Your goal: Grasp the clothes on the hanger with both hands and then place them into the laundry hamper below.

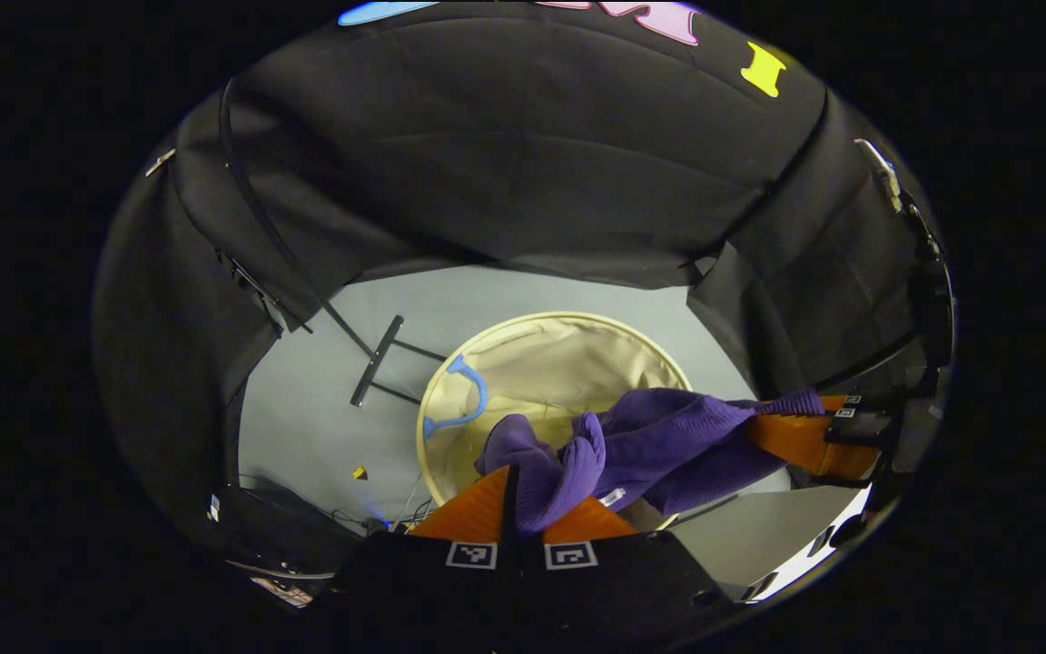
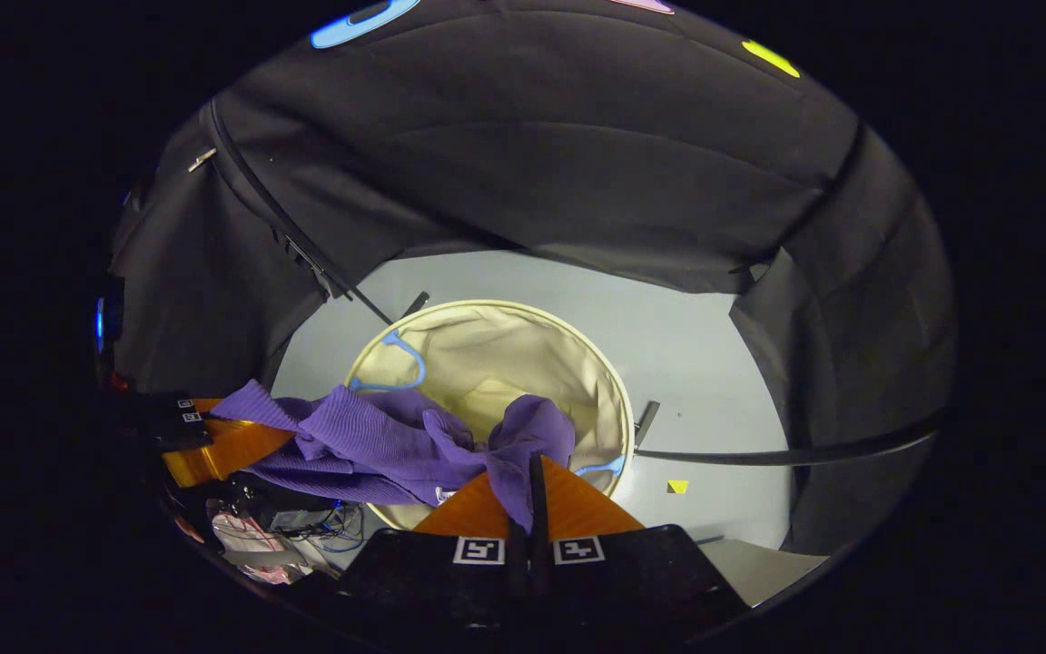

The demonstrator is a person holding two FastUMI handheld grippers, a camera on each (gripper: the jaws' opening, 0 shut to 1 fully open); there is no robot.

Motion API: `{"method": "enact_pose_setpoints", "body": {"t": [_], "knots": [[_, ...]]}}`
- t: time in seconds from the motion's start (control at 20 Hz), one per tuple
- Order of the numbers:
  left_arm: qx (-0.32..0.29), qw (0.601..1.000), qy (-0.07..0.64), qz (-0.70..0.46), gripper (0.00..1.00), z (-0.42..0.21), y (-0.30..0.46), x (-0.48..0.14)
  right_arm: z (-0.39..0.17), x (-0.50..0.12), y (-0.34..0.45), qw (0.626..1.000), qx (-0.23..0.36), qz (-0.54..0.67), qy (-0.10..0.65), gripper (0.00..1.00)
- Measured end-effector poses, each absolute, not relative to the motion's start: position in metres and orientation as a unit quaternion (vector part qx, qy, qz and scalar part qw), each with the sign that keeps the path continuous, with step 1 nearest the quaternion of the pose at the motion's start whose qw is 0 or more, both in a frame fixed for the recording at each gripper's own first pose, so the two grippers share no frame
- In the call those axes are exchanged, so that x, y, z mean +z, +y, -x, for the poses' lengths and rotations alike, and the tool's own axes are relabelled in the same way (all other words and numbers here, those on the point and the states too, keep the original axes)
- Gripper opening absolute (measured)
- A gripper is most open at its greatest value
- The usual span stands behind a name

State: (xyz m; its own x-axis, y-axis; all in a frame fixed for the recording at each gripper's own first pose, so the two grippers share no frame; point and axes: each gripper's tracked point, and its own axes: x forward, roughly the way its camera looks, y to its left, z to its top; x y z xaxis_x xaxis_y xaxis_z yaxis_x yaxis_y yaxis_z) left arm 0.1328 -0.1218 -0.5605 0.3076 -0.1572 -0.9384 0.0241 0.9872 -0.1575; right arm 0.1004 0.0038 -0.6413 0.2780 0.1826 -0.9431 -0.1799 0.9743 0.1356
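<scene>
A purple knitted garment (image 1: 668, 431) hangs stretched between my two grippers, above the round cream laundry hamper (image 1: 523, 363). My left gripper (image 1: 523, 486) is shut on one bunched end of it at the bottom of the left gripper view. The right gripper (image 1: 804, 436) shows there farther off, at the cloth's other end. In the right gripper view my right gripper (image 2: 532, 472) is shut on a fold of the purple garment (image 2: 378, 440), the left gripper (image 2: 223, 445) holds the far end, and the hamper (image 2: 487, 354) lies open below with a blue handle loop (image 2: 400, 359).
The hamper stands on a pale grey floor (image 2: 695, 363). A black rack base (image 1: 376, 361) lies on the floor left of the hamper, and a black bar (image 2: 786, 451) crosses at the right. Small yellow marker (image 2: 677, 487) on the floor. Cables and gear (image 2: 278, 522) lie lower left.
</scene>
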Motion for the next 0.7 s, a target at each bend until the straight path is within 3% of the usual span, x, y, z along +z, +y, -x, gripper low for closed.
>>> {"method": "enact_pose_setpoints", "body": {"t": [0.2,0.25,0.3,0.45,0.7], "knots": [[-0.059,0.796,0.599,0.06,0.06,-0.129,-0.127,-0.563,-0.097,-0.642,0.012,0.791,0.122,-0.019,0.599,0.08],[-0.057,0.795,0.602,0.056,0.14,-0.13,-0.127,-0.563,-0.098,-0.641,0.016,0.792,0.123,-0.028,0.597,0.07],[-0.052,0.797,0.6,0.045,0.23,-0.13,-0.12,-0.563,-0.097,-0.644,0.017,0.794,0.121,-0.025,0.595,0.27],[-0.048,0.797,0.602,0.027,0.99,-0.124,-0.114,-0.565,-0.096,-0.642,0.012,0.791,0.124,0.008,0.599,0.99],[-0.06,0.797,0.599,0.034,0.96,-0.123,-0.126,-0.552,-0.087,-0.635,0.011,0.796,0.118,0.017,0.594,0.99]]}}
